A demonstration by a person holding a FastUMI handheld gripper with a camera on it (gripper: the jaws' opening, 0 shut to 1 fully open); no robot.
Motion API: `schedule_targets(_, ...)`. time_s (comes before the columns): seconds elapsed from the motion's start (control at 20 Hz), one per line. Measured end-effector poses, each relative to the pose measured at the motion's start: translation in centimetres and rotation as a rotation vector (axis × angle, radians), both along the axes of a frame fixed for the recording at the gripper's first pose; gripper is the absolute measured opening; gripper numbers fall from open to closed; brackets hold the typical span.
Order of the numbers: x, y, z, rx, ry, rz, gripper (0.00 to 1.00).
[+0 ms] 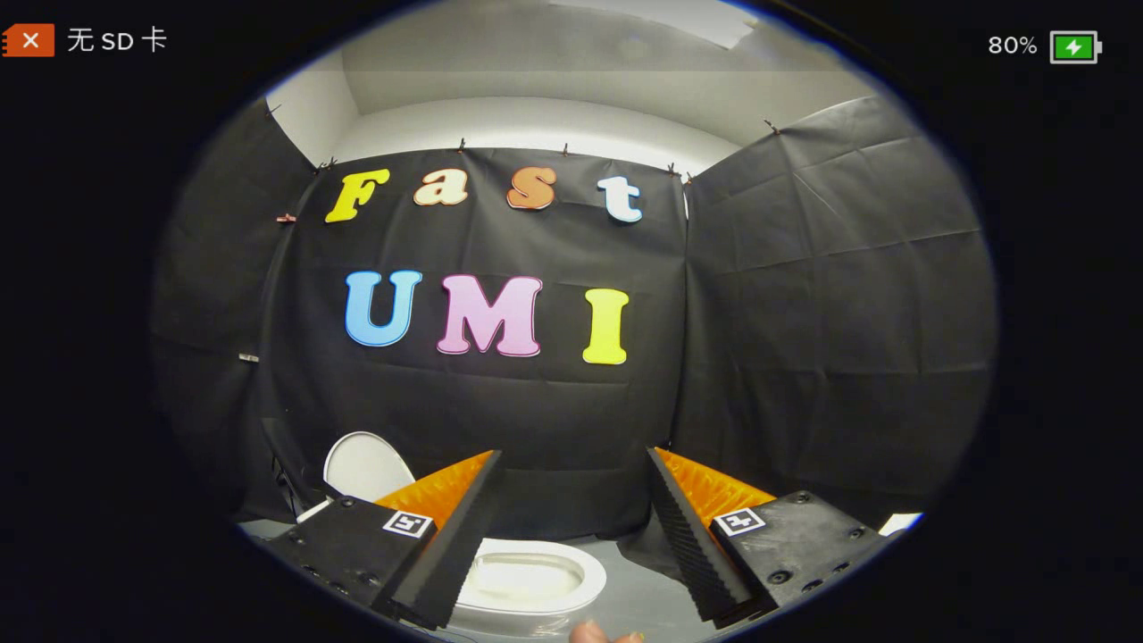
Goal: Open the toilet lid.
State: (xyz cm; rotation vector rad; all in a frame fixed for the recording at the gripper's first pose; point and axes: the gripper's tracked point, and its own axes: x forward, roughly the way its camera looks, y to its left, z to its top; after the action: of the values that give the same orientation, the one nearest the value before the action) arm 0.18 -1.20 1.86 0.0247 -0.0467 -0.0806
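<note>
Two fingers of tool (571, 500) spread wide, gripping nothing; toilet lid (364, 466) upright, bowl (536, 580) exposed below.

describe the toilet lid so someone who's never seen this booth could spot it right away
Start at the black cloth wall and drop to the floor at its foot, where a white toilet bowl sits between the open gripper's fingers. The toilet lid is the rounded white panel standing upright beyond the left finger, against the cloth, unlike the low bowl.
</note>
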Motion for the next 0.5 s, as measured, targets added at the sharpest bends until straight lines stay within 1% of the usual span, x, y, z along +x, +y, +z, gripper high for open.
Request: schedule_targets(0.5, -0.09, 0.31, -0.18, -0.004, 0.003, 0.005, 0.98)
